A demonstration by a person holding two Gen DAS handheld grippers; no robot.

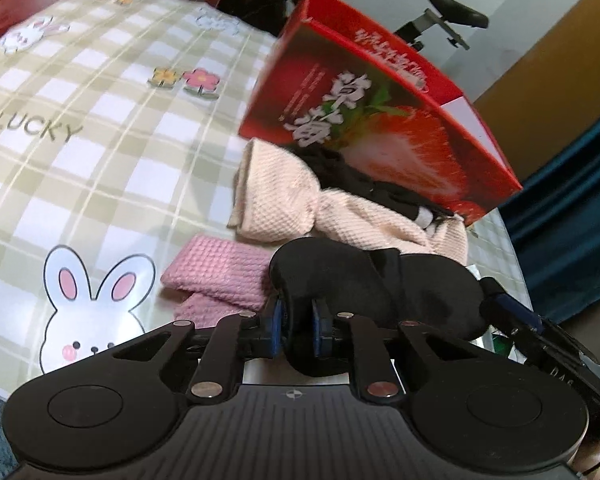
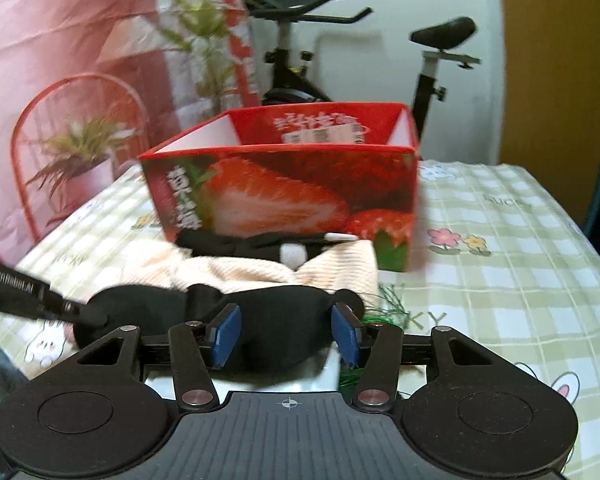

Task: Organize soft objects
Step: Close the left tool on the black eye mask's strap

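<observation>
Left gripper [image 1: 296, 330] is pinched nearly closed on one end of the black eye mask [image 1: 340, 280]; blue pads press the fabric from both sides. Right gripper [image 2: 286, 334] sits about half open at the mask's other end: black fabric lies between the pads, but whether they press it I cannot tell, so I'd call it not gripping. In the right wrist view the left gripper's finger comes in from the left edge onto the mask. Landmark: red strawberry box [image 2: 284, 188], open-topped, on the table [image 1: 100, 152] with a checked bunny cloth. The mask lies just in front of the box, on the camera side. Between mask and box: a cream waffle cloth [image 1: 284, 196], touching the box's front wall, with a smaller black item [image 2: 268, 246] with white trim on top of it, against the box base. A pink waffle cloth [image 1: 216, 280] is beside the mask, further from the box than the cream one. The box interior shows only a label.
</observation>
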